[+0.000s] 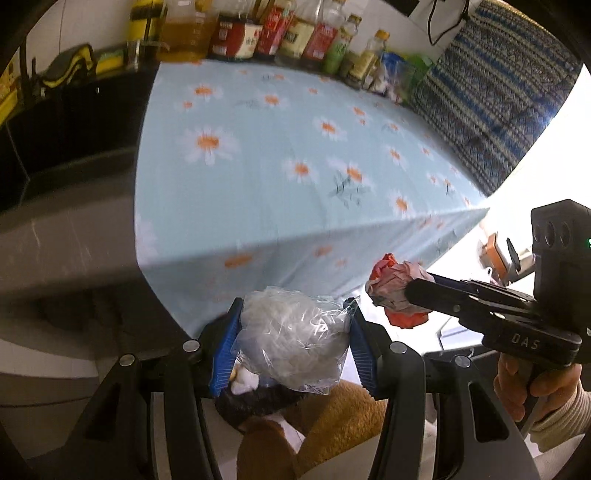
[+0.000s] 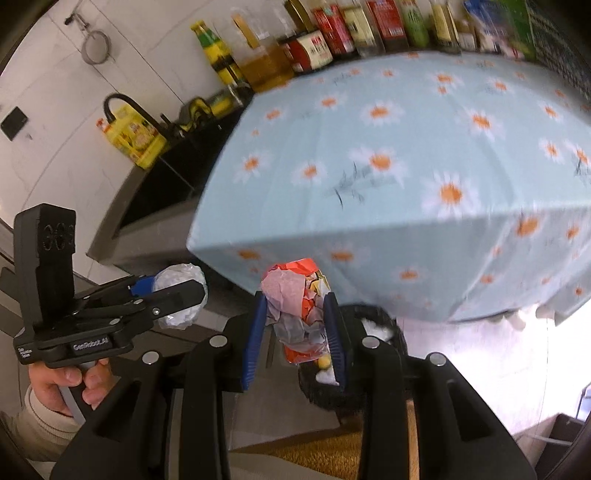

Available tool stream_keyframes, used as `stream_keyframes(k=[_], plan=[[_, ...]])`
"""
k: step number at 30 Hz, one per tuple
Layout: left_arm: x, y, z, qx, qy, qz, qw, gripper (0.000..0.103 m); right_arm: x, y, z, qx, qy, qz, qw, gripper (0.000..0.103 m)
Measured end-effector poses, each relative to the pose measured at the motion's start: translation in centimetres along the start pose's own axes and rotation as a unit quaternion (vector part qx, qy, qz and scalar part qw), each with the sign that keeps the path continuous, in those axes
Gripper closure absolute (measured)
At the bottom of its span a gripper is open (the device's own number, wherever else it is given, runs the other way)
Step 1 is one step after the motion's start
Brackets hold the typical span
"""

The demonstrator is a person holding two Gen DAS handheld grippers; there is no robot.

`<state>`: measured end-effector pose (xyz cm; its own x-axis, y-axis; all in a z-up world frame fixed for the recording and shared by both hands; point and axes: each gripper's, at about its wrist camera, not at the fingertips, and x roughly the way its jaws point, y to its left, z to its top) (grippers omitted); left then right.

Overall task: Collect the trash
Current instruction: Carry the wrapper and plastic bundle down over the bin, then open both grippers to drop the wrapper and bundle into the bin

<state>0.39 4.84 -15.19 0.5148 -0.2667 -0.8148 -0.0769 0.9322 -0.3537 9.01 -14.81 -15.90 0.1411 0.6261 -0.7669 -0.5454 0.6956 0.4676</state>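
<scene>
My left gripper point(image 1: 293, 332) is shut on a crumpled clear plastic wad point(image 1: 295, 343), held off the near edge of the daisy-print table point(image 1: 280, 147). The same wad point(image 2: 181, 295) and left gripper point(image 2: 177, 295) show at the left of the right wrist view. My right gripper point(image 2: 295, 321) is shut on a crumpled red and pink paper ball point(image 2: 295, 306), which in the left wrist view point(image 1: 395, 291) hangs at the right gripper's point(image 1: 410, 295) tip. Below the paper ball sits a dark round bin point(image 2: 373, 369) with white and yellow scraps inside. Both grippers point down past the table's front corner.
A row of bottles and tins point(image 1: 280, 33) lines the table's far edge. A black sink with a yellow bottle point(image 2: 136, 136) lies to the left. A patterned blue cloth point(image 1: 491, 103) hangs at the right. Brown plush slippers point(image 1: 332, 424) are underneath. A person's hand point(image 2: 62, 387) grips each handle.
</scene>
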Motion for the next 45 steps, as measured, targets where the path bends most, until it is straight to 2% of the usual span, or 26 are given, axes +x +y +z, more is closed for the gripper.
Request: stream_keyframes(k=[9, 14, 21, 24, 30, 36, 37, 40, 45], plan=[[5.6, 1.3, -4.5, -0.039, 0.068, 0.004, 0.9969, 0.051, 4.1, -3.7, -3.1, 0.033, 0.072, -0.011, 0.997, 0.070], [10.0, 2.4, -6.9, -0.064, 0.114, 0.014, 0.9914, 0.051, 7.7, -6.5, -5.1, 0.064, 0.118, -0.006, 0.991, 0.069], [16.1, 4.3, -9.6, -0.089, 0.162, 0.034, 0.9823, 0.051, 12.5, -9.7, -7.1, 0.102, 0.154, 0.000, 0.983, 0.069], [18.2, 4.8, -10.3, -0.086, 0.165, 0.042, 0.9817, 0.051, 14.5, -10.7, -7.9, 0.103, 0.162, 0.001, 0.981, 0.069], [21.2, 6.4, -11.2, -0.113, 0.168, 0.046, 0.9783, 0.051, 17.7, -12.4, -8.8, 0.099, 0.172, 0.003, 0.980, 0.069], [22.8, 6.3, -11.8, -0.119, 0.164, 0.059, 0.9775, 0.049, 19.0, -13.6, -9.1, 0.117, 0.164, 0.010, 0.979, 0.064], [22.9, 6.3, -11.8, -0.123, 0.165, 0.062, 0.9767, 0.046, 19.1, -13.7, -9.1, 0.122, 0.163, 0.013, 0.979, 0.064], [22.9, 6.5, -11.8, -0.135, 0.159, 0.065, 0.9759, 0.033, 19.1, -14.0, -9.0, 0.131, 0.156, 0.020, 0.979, 0.047], [22.1, 6.7, -12.1, -0.149, 0.155, 0.078, 0.9735, 0.031, 18.9, -14.2, -8.6, 0.128, 0.156, 0.025, 0.979, 0.047]])
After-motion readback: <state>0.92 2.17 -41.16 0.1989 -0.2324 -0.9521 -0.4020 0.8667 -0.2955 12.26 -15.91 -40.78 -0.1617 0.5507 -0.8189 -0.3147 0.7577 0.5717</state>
